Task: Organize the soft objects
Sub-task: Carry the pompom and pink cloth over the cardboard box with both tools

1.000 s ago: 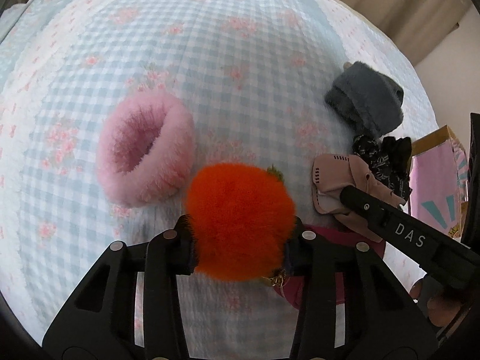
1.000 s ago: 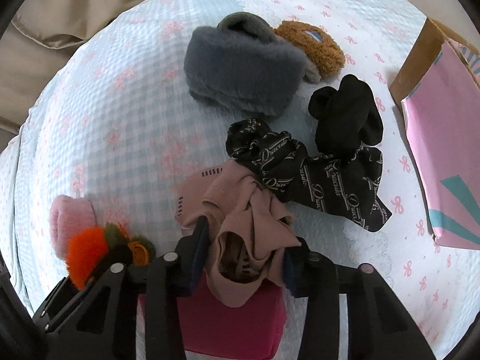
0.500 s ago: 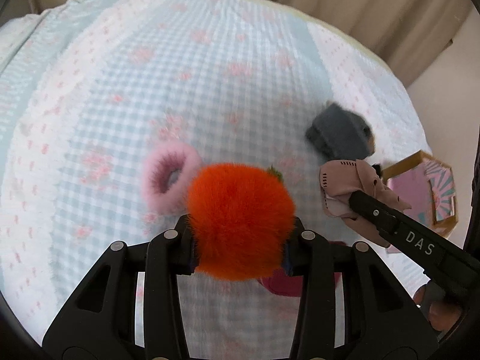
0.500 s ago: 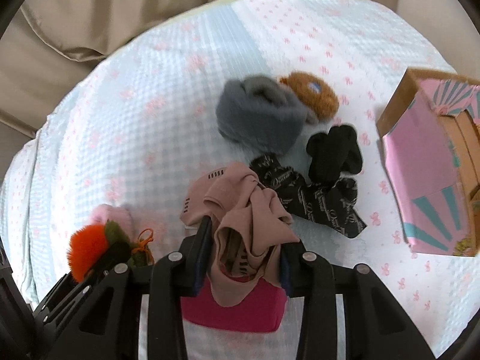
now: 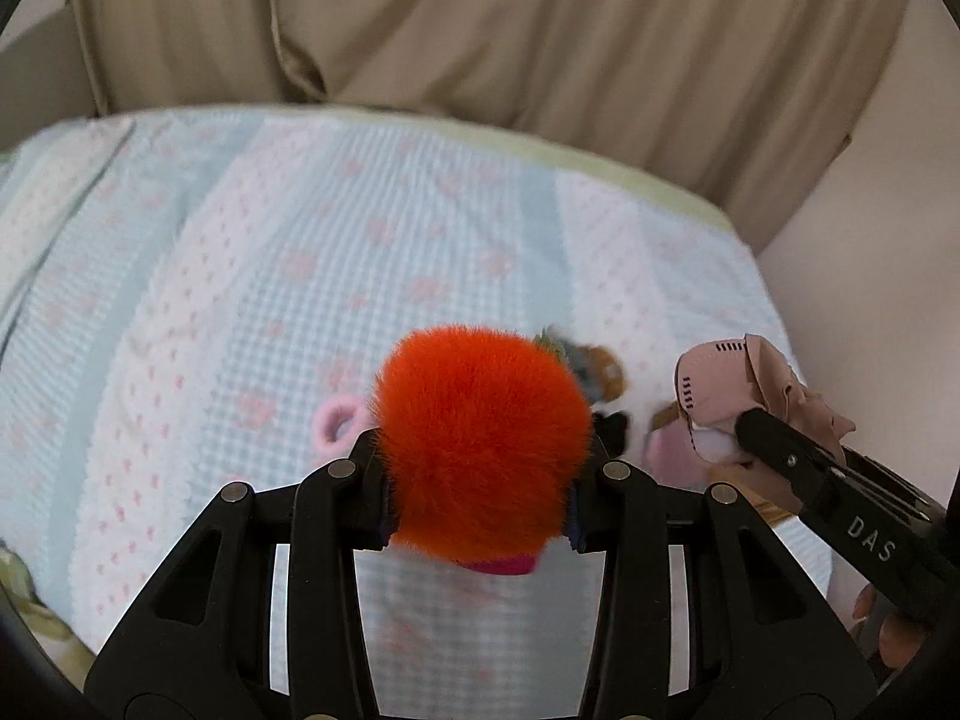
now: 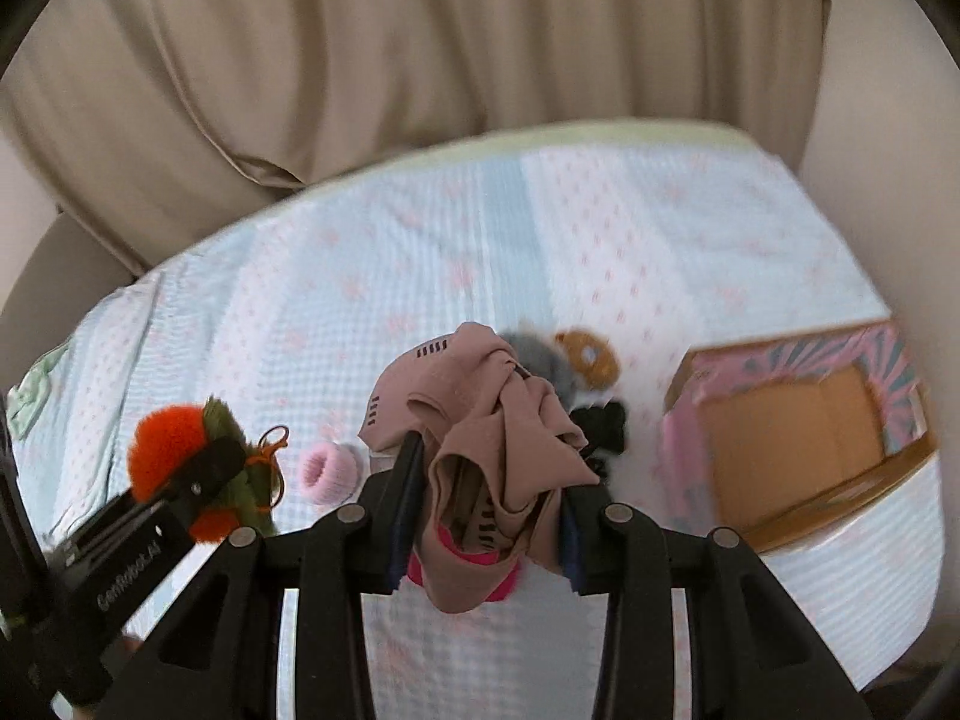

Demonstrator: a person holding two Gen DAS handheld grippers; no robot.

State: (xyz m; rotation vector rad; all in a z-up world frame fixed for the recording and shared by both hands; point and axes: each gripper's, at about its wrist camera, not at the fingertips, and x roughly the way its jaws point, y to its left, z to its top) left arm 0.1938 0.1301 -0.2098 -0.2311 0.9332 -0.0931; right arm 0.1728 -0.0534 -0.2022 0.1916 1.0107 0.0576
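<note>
The left gripper (image 5: 477, 489) pinches an orange pompom (image 5: 480, 447) at frame centre; the right gripper (image 6: 483, 516) clamps a crumpled dusty-pink cloth (image 6: 486, 438), both raised above the checked bedspread (image 5: 288, 276). A pink scrunchie (image 6: 327, 471) lies below, an open pink box (image 6: 798, 432) at right.

White letters "DAS" stand on the black plastic right gripper (image 5: 744, 423); "GenRobot.AI" stands on the black plastic left gripper (image 6: 198, 483).

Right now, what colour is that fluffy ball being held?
Bright orange: the fluffy ball fills the left hand-held gripper, clearest in the left wrist view.
</note>
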